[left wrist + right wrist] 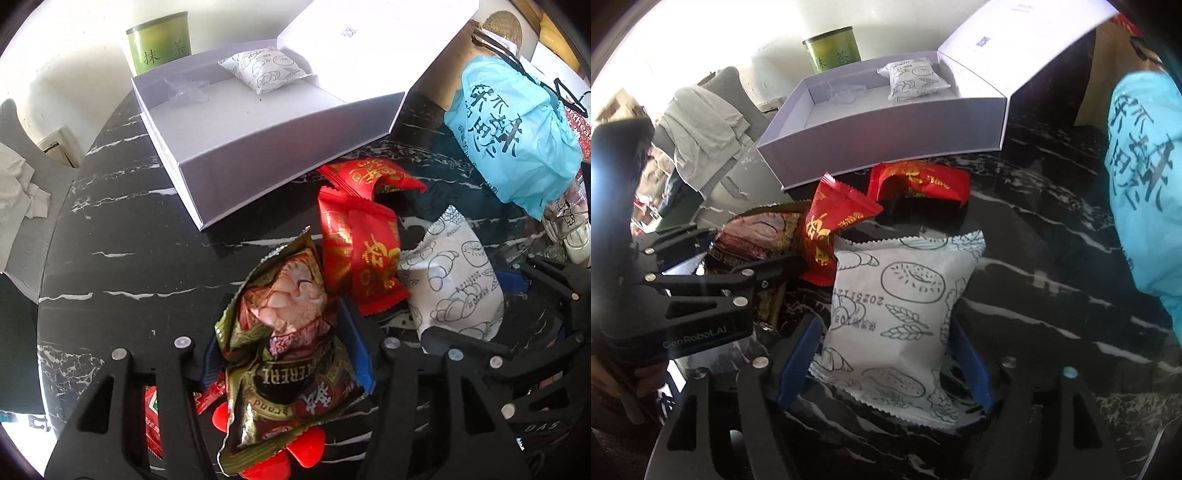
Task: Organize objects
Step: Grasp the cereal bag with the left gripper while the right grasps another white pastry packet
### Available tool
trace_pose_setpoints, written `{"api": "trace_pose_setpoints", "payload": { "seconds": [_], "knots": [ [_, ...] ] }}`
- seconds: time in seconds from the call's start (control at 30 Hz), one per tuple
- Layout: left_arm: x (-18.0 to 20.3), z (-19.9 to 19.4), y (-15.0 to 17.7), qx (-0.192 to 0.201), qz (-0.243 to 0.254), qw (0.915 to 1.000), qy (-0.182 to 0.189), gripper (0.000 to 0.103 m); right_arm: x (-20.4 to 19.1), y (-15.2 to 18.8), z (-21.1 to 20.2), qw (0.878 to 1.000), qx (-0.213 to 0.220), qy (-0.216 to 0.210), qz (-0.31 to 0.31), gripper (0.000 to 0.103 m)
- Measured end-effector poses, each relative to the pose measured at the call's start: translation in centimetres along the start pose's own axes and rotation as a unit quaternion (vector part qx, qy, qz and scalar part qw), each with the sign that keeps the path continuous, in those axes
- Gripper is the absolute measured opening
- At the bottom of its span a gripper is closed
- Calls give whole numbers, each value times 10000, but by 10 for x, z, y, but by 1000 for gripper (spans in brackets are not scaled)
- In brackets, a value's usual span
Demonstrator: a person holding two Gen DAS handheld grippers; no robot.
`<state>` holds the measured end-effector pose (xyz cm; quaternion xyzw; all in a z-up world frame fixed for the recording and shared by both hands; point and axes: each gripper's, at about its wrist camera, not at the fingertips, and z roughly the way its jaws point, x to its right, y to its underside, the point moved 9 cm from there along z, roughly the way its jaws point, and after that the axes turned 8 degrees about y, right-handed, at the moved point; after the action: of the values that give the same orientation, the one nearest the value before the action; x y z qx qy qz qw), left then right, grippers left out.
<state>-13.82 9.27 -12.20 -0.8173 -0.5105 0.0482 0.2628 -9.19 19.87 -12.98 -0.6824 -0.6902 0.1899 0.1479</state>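
Left wrist view, left tool straddling green snack packet — white box beyond

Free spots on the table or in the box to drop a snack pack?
Most of the white box floor is bare, between the bread packet in it and its near wall. The black table is bare left of the box. Crowded: the red packets, the white packet and the green-gold packet bunch in front.

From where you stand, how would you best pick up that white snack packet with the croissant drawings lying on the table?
Take the white packet across its puffy middle, coming from above with one finger on each long side. It lies flat on the table; its crimped ends are thin and floppy. The right gripper already straddles it that way.
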Motion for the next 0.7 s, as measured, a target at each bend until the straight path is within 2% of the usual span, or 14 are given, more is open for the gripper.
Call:
{"api": "trace_pose_setpoints", "payload": {
  "seconds": [0.07, 0.13, 0.23, 0.4, 0.7],
  "knots": [
    [-1, -1, 0, 45, 22, 10000, -21, 52, 0, 0, 0, 10000, 58, 34, -34, 74],
    [-1, -2, 0, 70, 44, 10000, -53, 46, 0, 0, -2, 9999, 136, 62, -76, 65],
    [-2, -5, 1, 56, -24, 10000, 2, 40, -1, 0, -6, 9992, 232, 194, -256, 57],
    [4, -16, 0, 39, -35, 9996, 265, 37, 3, 2, -16, 9994, 306, 9, -135, 55],
    [12, -40, -8, 268, 93, 9992, 292, 37, -4, -2, -37, 9987, 464, -118, -184, 55]
  ]
}}
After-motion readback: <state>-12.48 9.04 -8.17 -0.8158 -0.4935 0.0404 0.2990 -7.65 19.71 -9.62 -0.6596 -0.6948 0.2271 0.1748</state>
